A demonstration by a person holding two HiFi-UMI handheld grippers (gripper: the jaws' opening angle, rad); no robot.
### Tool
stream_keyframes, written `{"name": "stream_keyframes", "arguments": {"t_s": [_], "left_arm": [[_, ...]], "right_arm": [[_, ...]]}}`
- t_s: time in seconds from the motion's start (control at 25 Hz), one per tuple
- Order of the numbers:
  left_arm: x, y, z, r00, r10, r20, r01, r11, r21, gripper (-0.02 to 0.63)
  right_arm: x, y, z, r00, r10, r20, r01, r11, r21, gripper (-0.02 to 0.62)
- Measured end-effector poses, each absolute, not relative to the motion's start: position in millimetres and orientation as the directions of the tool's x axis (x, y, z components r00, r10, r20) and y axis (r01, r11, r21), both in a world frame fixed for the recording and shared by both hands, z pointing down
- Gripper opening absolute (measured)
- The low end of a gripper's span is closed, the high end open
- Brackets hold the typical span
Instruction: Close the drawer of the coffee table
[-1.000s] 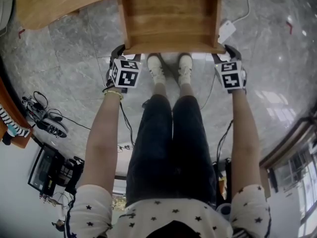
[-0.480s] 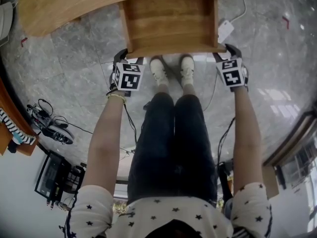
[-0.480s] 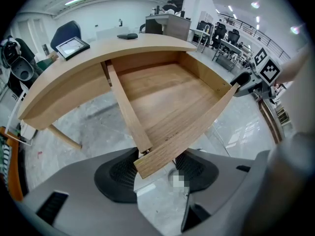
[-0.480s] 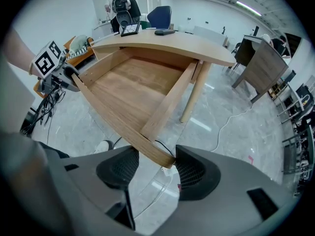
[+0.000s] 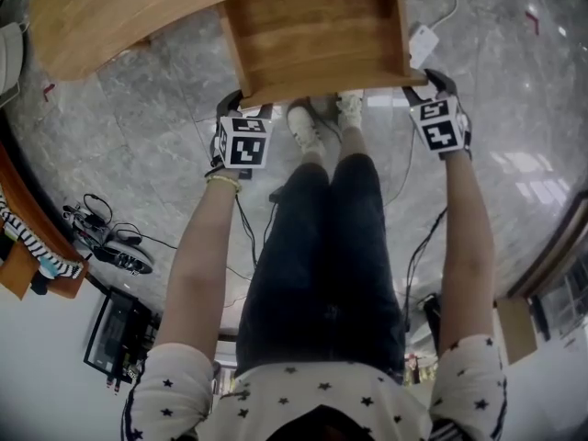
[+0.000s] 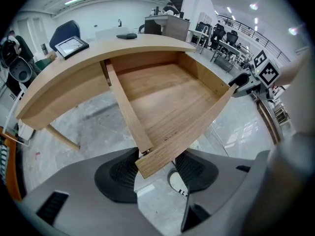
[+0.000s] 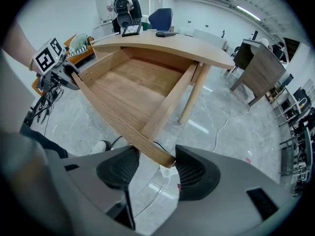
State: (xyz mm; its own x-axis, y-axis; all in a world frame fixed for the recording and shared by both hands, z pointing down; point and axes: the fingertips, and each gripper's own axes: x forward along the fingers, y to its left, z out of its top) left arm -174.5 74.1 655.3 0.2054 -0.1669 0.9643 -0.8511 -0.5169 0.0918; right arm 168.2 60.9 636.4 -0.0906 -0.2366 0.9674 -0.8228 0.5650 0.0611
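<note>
The drawer (image 5: 317, 35) stands well out of the counter (image 5: 101, 16). The left claw (image 6: 156, 173) and right claw (image 7: 153, 170), both spread open, straddle its front corners. Uneven pushing could skew and jam it, or a corner could slip free.

Drawer (image 5: 317, 35) wide open, pulled well out from under the curved desk (image 5: 101, 16) top. It is light wood, shallow and level, its plain board floor showing. The front panel spans from the left tongs (image 6: 155, 168) to the right tongs (image 7: 152, 166). 1 front corner sits between each pair of spread jaws, and the box runs away ahead of both.
</note>
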Motion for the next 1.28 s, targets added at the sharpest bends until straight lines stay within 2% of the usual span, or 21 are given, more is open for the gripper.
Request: {"name": "stream_keyframes", "arguments": {"t_s": [1.28], "left_arm": [[-178,64,654,0.166,-0.132,0.977,-0.855,-0.513,0.076,0.242]], "right_arm": [[165,51,635,-0.115,-0.212,0.971,-0.814,0.579,0.03,0.236]]}}
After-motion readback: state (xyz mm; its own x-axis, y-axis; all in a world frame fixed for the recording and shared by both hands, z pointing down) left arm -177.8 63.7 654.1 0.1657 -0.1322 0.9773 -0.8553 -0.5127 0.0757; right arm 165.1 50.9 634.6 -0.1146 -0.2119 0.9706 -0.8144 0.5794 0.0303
